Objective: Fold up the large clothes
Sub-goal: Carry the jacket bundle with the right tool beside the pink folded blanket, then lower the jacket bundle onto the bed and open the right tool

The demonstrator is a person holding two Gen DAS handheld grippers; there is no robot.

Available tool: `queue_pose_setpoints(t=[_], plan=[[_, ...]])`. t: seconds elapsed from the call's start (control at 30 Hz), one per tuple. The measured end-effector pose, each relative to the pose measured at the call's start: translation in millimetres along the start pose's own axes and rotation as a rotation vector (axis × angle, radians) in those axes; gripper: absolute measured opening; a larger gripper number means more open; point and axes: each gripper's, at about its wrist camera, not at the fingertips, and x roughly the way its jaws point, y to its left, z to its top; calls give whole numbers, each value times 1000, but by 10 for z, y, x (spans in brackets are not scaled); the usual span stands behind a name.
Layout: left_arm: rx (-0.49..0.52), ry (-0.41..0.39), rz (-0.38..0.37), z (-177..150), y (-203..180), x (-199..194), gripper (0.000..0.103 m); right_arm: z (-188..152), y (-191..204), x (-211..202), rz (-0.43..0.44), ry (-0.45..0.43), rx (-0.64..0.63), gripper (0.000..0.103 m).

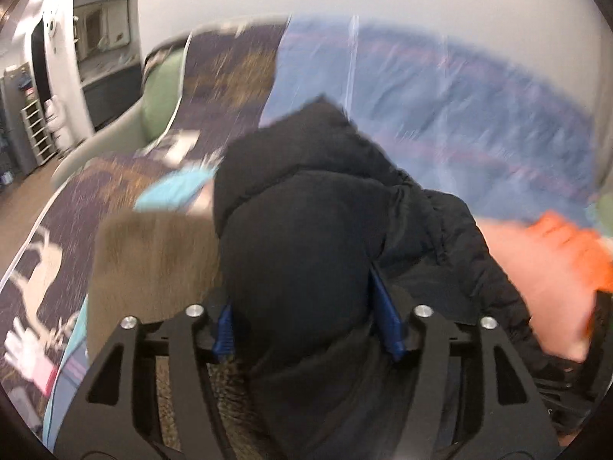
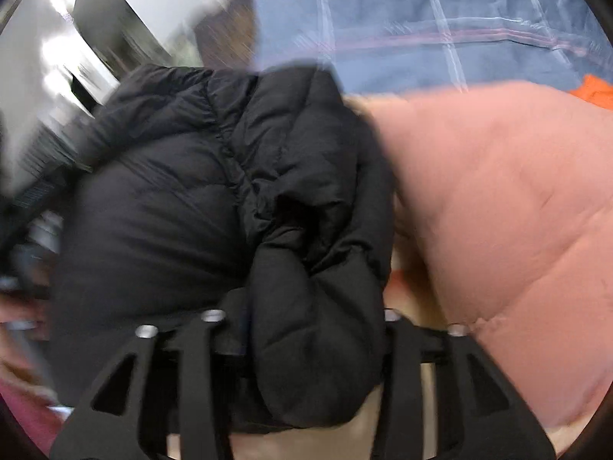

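Patterned bedspread (image 1: 57,207) covers the bed beneath a black puffer jacket (image 1: 306,207) held up between both tools. Left hand-held gripper (image 1: 306,329) and right hand-held gripper (image 2: 306,337) each clamp bunched jacket padding, angled forward over the bed. Slick fabric might slip free, judging by the shallow bites, beside the pink puffer jacket (image 2: 498,211).

In the left wrist view we see the puffer jacket (image 1: 306,230) between the fingers of the left gripper (image 1: 306,329). To its left lies a folded cloth (image 1: 153,260) on the patterned blanket (image 1: 76,199), which covers the sofa (image 1: 115,134). Behind the jacket lies a plastic-wrapped quilt (image 1: 459,96), and to its right a padded coat (image 1: 536,268). In the right wrist view the jacket (image 2: 191,199) sits in the right gripper (image 2: 306,326), with the coat (image 2: 517,211) touching its right side and the quilt (image 2: 421,19) behind both.
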Motion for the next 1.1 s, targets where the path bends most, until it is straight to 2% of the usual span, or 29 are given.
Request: queue_pose_setpoints(t=[0.03, 0.07, 0.1, 0.23, 0.27, 0.3, 0.33, 0.5, 0.6, 0.67, 0.73, 0.87, 1.0, 1.1], plan=[[39, 15, 32, -101, -41, 127, 71, -20, 50, -39, -16, -51, -32, 48], [78, 3, 52, -198, -81, 165, 71, -32, 60, -69, -27, -64, -45, 49], [108, -43, 61, -281, -119, 141, 73, -56, 67, -107, -32, -53, -52, 49], [62, -64, 49, -342, -37, -37, 79, -103, 13, -461, 15, -29, -59, 52], [58, -76, 44, -328, -13, -92, 79, -172, 14, -597, 5, -53, -66, 57], [64, -104, 35, -346, -21, -243, 82, -256, 26, -767, -10, -93, -76, 74], [72, -127, 27, -356, -34, -339, 84, -290, 1, -947, -15, -153, -97, 82], [74, -211, -46, -498, -63, -856, 90, -750, -47, -1725, 20, -234, -130, 82], [70, -243, -131, -787, -221, -1296, 95, -1151, -92, -2192, -20, -289, -157, 82], [78, -260, -161, -1036, -348, -1550, 100, -1413, -91, -2478, -53, -315, -172, 83], [99, -272, -191, -1343, -523, -1811, 101, -1690, -126, -2743, -105, -363, -158, 94], [104, -289, -260, -1861, -836, -2213, 101, -2157, -176, -3133, -134, -421, -95, 100], [108, -296, -275, -2278, -1138, -2575, 101, -2481, -226, -3435, -205, -443, -46, 102], [128, -335, -245, -2503, -1340, -2844, 101, -2638, -254, -3631, -272, -453, -37, 102]])
